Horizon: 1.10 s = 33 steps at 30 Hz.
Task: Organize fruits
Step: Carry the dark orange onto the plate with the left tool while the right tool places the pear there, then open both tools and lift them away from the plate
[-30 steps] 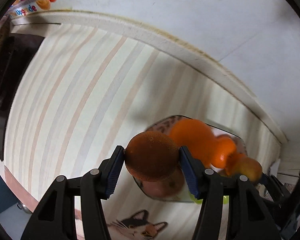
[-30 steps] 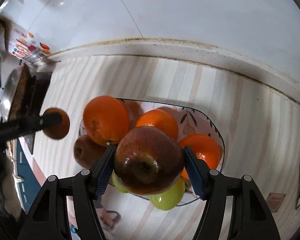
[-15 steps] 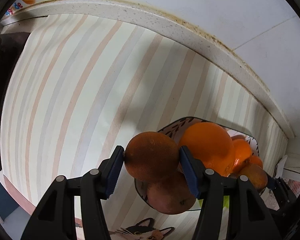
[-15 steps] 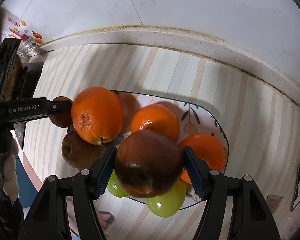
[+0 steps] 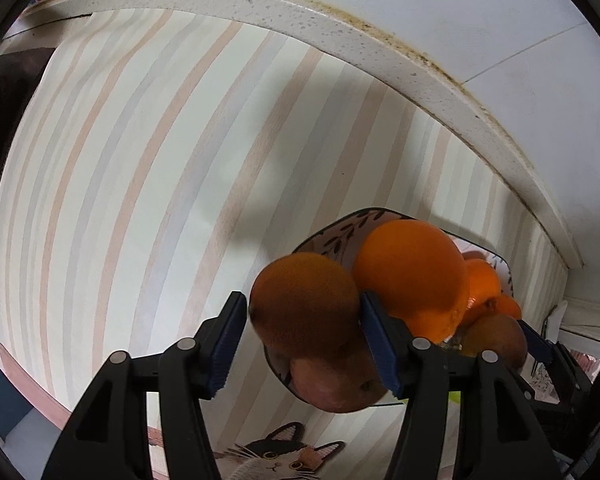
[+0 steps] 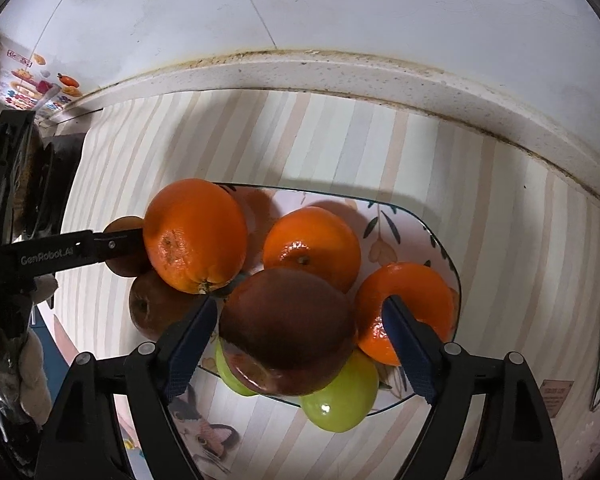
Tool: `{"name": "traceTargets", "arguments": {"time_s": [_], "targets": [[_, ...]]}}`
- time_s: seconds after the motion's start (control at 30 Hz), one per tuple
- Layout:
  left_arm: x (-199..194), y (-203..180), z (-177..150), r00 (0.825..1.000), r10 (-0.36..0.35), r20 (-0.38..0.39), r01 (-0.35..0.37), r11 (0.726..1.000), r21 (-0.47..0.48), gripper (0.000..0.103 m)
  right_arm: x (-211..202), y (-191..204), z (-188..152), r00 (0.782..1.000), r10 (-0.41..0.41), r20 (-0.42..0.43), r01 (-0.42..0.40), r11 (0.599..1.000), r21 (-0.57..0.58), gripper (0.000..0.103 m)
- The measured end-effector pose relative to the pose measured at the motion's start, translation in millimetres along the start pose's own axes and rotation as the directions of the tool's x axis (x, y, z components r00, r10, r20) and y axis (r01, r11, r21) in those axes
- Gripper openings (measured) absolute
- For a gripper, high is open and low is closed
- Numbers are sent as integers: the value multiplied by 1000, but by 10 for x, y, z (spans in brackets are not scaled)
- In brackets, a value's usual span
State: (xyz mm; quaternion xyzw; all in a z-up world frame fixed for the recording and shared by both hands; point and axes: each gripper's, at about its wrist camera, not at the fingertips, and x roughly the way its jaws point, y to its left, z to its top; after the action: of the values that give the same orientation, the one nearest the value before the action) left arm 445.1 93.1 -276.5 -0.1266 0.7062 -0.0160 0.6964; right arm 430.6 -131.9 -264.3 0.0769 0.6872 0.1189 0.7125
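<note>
Evidently a release is under way on both sides. In the right wrist view the right tongs [image 6: 298,320] have just been opening: their blue pads now stand clear of the dark red apple [image 6: 286,320], which half a second earlier was clamped between them and now sits on the heap, low in the frame, over two green apples [image 6: 342,400]. In the left wrist view the left tongs [image 5: 302,312] have also been opening slightly; the brownish-orange round fruit [image 5: 304,304] is between the pads, a thin gap showing on its left, so the grip reads as let go or nearly so. That fruit lies at the near rim of the leaf-patterned oblong ceramic plate [image 6: 420,220], against a large bright orange [image 5: 410,272]. The plate stands on the striped table [image 5: 140,160]. Judgement: both fruits are delivered; the crowded pile may let either roll off as the tongs withdraw.
</note>
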Motion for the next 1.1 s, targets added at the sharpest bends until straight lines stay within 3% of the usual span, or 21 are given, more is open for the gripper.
{"name": "traceTargets", "arguments": {"time_s": [0.13,0.2,0.33,0.5,0.73,1.1], "targets": [[-92,5,-37,1000,-3,20,3,1000,6,61,-47,-38,-27,1000,-22,12,22,1000,10,95],[-163,13,-60,999,4,38,-4,1000,12,74,-100,-58,-41,1000,-12,22,11,1000,22,95],[-394,22,-201,992,51,117,-55,998,30,88,-287,-39,-137,998,-28,61,27,1000,10,95],[-629,0,-545,979,70,193,-83,995,60,89,-485,-5,-364,993,-60,98,61,998,-8,95],[-916,-143,-1205,945,104,310,-139,986,96,89,-759,45,-810,984,-90,152,93,996,-16,95],[-1372,-157,-2134,904,61,423,-124,985,122,89,-1421,310,-1674,955,-84,283,92,996,-16,95]]}}
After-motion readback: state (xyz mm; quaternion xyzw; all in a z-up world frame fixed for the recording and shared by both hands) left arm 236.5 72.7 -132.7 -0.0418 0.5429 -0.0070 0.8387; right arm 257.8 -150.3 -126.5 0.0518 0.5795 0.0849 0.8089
